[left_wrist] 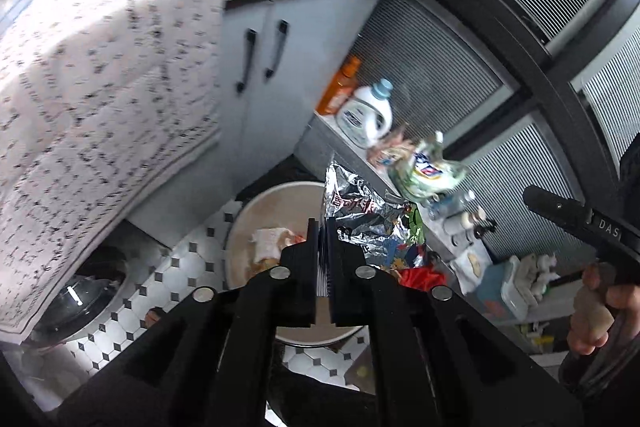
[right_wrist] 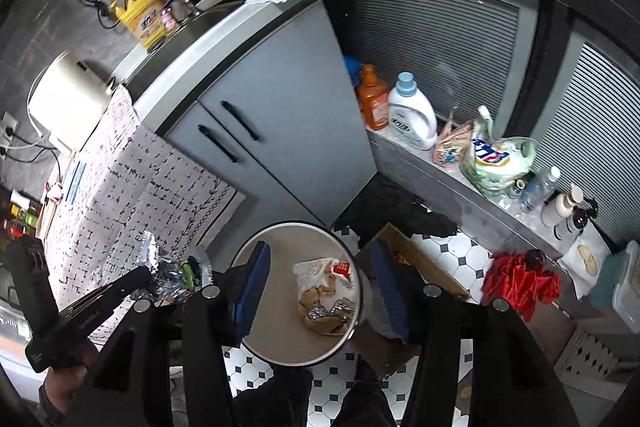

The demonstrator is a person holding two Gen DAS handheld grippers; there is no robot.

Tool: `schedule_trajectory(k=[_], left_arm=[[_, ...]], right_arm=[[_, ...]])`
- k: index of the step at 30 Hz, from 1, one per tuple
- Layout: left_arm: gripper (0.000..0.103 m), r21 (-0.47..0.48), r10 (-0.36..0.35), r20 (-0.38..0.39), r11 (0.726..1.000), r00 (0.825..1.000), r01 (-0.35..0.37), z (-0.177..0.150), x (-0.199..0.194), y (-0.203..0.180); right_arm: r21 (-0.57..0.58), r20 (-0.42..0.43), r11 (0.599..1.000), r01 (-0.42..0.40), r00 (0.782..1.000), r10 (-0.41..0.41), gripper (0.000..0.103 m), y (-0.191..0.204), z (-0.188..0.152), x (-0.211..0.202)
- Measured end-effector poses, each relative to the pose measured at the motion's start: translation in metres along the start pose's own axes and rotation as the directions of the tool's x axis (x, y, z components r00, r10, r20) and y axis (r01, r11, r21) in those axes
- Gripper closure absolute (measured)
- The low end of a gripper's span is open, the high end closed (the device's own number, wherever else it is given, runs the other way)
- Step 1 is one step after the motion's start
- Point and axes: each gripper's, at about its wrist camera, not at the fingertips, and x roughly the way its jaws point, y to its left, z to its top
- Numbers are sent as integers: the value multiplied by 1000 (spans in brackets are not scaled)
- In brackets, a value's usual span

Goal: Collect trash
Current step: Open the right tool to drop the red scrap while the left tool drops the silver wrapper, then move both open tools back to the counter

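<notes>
- Setting: a kitchen corner with a white floor [right_wrist: 448,251] of octagonal tiles and small black diamonds; grey cabinet doors [right_wrist: 264,131] with black bar handles occupy the centre of both views, and ribbed dark panels [right_wrist: 436,39] fill the upper right.
- A patterned cloth [left_wrist: 92,99], white with black marks, hangs over the counter edge and fills the left half of the left wrist view.
- Low ledge [right_wrist: 432,167], running to the right edge of the frame: an orange bottle [right_wrist: 373,99], a white detergent bottle [right_wrist: 412,115], a green-and-white refill pouch [right_wrist: 496,159] and several small bottles stand on it; a red crumpled item [right_wrist: 520,279] lies just below it.
- Round bin [right_wrist: 280,323], lower centre of the right wrist view: a pale interior with a dark rim, containing crumpled paper and foil scraps [right_wrist: 326,297].
- Left gripper [left_wrist: 323,227], lower centre of its own view: jaws almost closed, pinching the lower edge of a silver foil wrapper [left_wrist: 364,211], which stands up and to the right of the fingers, over the bin's right side. In the right wrist view the wrapper appears at the lower left, beside the bin rim.
- Right gripper [right_wrist: 316,285]: jaws held moderately wide, blue pads [right_wrist: 252,291] on either side of the bin opening, nothing between them.
- A hand [left_wrist: 596,311] grips the right tool's handle at the right edge of the left wrist view.
</notes>
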Motion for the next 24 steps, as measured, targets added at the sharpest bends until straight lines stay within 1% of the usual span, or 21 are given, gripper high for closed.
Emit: schedule_trajectory(k=[1,2,3,4,6,8,10,15,19,21,23,24], left_arm=[[75,5,-12,-14,1000,1000,12,1,3,-3],[63,10,-17,-18,1000,1000,18,0,4,-5],[44,16,-18,-12,1000,1000,18,-1,3,-7],[39,22,-16,5,1000,1000,16,-1,0,-8],[36,23,-18,9,1000,1000,18,-1,-3,-7],[33,12,-6,21,1000,1000,6,-1,-8,-1],[30,-6,17,41,1000,999,-17,0,-16,6],[25,-73,74,95,995,993,-67,-1,-43,34],[22,-148,136,140,982,981,-115,-8,-72,65],[20,-188,173,163,972,972,-141,-13,-88,81],[17,-221,208,181,961,961,-166,-16,-102,94],[15,-240,225,192,955,955,-177,-18,-110,102]], right_arm=[[6,4,1000,2,1000,-2,50,-4,-1,-2],[12,6,1000,4,1000,-4,49,-6,-1,-3],[15,8,1000,4,1000,-4,49,-8,-1,-4],[18,9,1000,4,1000,-4,49,-9,-1,-5],[19,9,1000,2,1000,-2,49,-9,-1,-5],[14,8,1000,-5,1000,5,49,-7,0,-3],[3,3,1000,-16,1000,16,49,0,1,0],[-52,-11,997,-56,998,55,46,28,5,9],[-103,-26,990,-92,996,90,43,58,10,17],[-132,-33,984,-116,993,112,39,76,12,22],[-157,-33,979,-131,991,127,30,94,14,26],[-167,-32,977,-136,991,133,29,102,15,28]])
